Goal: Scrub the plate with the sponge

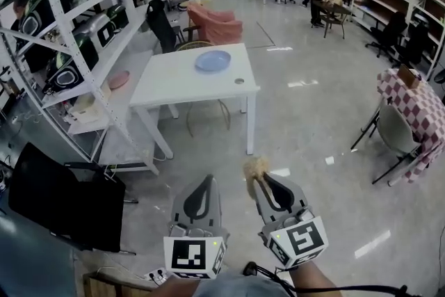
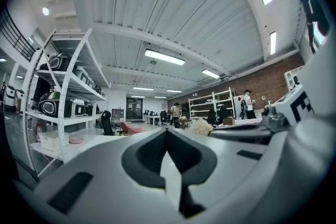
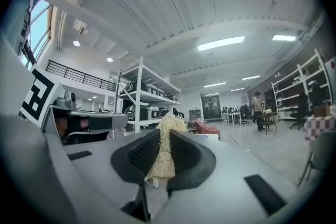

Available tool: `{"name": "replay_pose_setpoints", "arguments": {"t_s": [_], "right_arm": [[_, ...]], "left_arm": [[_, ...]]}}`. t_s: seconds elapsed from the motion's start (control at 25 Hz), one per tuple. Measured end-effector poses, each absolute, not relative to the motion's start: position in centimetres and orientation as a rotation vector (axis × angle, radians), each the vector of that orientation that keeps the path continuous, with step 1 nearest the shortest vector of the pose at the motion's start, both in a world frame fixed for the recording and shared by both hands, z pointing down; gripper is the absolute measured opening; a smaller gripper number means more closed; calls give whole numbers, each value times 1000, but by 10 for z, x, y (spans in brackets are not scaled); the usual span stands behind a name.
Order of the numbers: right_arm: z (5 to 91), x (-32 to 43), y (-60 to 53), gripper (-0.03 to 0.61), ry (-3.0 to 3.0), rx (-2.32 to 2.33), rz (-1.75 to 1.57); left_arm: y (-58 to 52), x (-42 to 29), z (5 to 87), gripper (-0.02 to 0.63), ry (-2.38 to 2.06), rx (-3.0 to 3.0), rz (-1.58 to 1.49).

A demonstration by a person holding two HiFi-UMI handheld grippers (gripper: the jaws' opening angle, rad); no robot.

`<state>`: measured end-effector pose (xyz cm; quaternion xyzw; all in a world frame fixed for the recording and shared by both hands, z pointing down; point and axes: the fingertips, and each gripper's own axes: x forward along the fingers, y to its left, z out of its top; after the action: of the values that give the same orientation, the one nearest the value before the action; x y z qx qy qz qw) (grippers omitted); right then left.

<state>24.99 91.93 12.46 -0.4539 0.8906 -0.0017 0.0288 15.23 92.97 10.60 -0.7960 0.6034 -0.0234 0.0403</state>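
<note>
Fingers: the right gripper [image 3: 164, 140] is clamped on a pale straw-coloured fibrous sponge [image 3: 169, 124]. The tuft stands above the pads, and only a narrow strip is pinched. The left gripper [image 2: 167, 136] has its jaws together with nothing between them. Both are held low and near.

White rectangular table [image 1: 174, 88]: far ahead, well apart from both grippers, with open floor between.

Pale blue round plate [image 1: 213, 60]: lies flat at the table's far side, alone and unheld.

Risks, as judged:
- The plate likely skates on the smooth tabletop once rubbed, unless the left gripper opens and pins its rim.
- Scrubbing drag may pull the thinly pinched sponge out.
- Pushing toward the far edge could tip the plate off.
</note>
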Motion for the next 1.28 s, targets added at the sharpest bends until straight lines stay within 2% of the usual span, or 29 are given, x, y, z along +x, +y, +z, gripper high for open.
{"name": "replay_pose_setpoints", "arguments": {"t_s": [0.28, 0.56, 0.88, 1.28], "right_arm": [[135, 247, 896, 63, 2756, -1378, -53], [147, 216, 822, 61, 2782, -1382, -89], [147, 146, 712, 61, 2833, -1368, -103], [123, 92, 618, 61, 2806, -1370, -11]], "left_arm": [[904, 149, 121, 13, 1864, -2446, -112], [823, 124, 136, 14, 1858, -2492, -120], [710, 59, 134, 14, 1877, -2517, -97], [620, 3, 114, 14, 1843, -2486, -27]]}}
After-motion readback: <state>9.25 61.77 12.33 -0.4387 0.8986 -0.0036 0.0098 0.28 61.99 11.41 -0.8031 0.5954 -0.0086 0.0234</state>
